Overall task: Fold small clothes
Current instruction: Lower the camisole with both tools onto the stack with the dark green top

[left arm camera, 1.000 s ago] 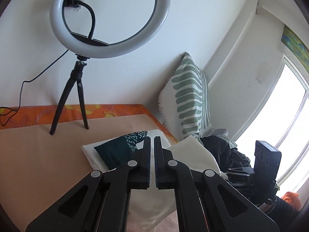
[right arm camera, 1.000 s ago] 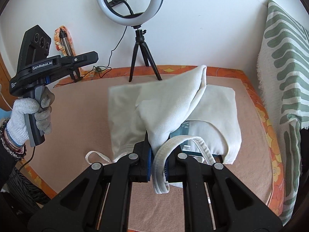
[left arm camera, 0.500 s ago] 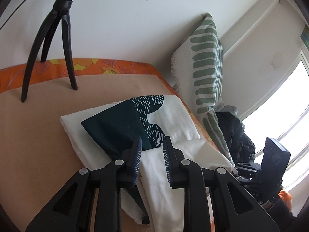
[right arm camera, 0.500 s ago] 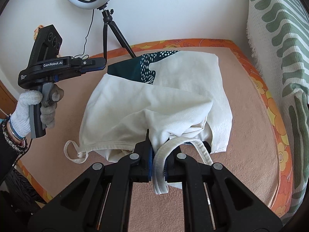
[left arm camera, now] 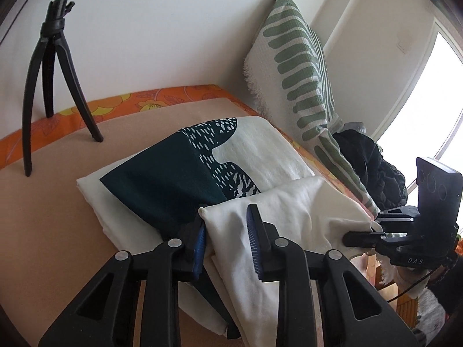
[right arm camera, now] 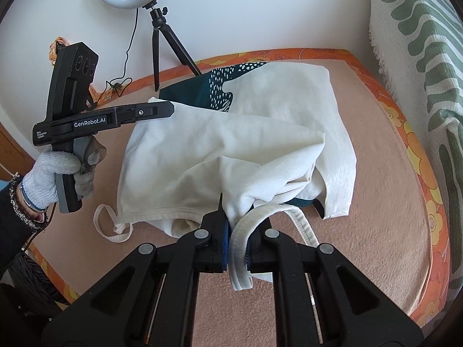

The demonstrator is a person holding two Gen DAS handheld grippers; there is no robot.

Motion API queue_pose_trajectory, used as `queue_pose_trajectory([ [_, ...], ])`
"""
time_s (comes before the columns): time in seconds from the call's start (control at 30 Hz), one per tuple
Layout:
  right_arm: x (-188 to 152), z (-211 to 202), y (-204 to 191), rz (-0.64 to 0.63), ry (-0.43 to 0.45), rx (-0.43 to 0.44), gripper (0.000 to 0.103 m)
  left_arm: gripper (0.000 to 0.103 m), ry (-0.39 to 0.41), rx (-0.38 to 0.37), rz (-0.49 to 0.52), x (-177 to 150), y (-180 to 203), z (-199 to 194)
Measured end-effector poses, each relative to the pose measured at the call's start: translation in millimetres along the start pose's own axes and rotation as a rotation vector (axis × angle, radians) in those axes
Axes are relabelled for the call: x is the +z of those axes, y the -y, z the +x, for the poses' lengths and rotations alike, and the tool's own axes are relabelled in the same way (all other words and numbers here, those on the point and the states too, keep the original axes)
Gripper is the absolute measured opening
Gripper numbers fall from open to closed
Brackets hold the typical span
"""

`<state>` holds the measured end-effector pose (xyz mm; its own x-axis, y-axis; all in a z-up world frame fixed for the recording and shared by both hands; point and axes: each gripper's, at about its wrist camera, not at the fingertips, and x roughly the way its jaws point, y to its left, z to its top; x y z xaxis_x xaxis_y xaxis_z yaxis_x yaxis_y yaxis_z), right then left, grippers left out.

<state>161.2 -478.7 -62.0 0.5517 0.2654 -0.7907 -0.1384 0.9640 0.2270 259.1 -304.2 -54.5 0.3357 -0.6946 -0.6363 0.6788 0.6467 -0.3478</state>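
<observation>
A cream tank top (right arm camera: pixel 220 150) lies rumpled on the tan bed cover, partly over a folded cream garment with a dark teal print (right arm camera: pixel 208 89); both show in the left wrist view, the top (left arm camera: pixel 277 211) and the print (left arm camera: pixel 185 179). My right gripper (right arm camera: pixel 235 240) is shut on the top's ribbed strap edge (right arm camera: pixel 240 257) at the near side. My left gripper (left arm camera: pixel 225 240) is open, its jaws astride the top's far corner. It shows from the side in the right wrist view (right arm camera: pixel 170 107), held by a gloved hand (right arm camera: pixel 55 170).
A ring light on a black tripod (right arm camera: pixel 162 37) stands at the back of the bed. A green-striped cushion (left arm camera: pixel 298 66) leans against the wall at the right. Dark clothes (left arm camera: pixel 367 162) are piled beside it. The orange flowered bed edge (right arm camera: pixel 416 156) runs along the right.
My left gripper has opened and moved down and forward onto the top's far corner. My right gripper has lowered the held cloth, so the raised fold has flattened onto the bed.
</observation>
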Motion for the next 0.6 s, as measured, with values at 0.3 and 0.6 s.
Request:
queue_pose_trajectory([
  [0.3, -1, -15, -10, -0.012, 0.017, -0.043, 0.009, 0.003, 0.082, -0.034, 0.033, 3, 17, -23],
  [0.6, 26, -68, -20, -0.100, 0.099, -0.089, 0.009, 0.003, 0.189, -0.076, 0.006, 36, 22, -61],
])
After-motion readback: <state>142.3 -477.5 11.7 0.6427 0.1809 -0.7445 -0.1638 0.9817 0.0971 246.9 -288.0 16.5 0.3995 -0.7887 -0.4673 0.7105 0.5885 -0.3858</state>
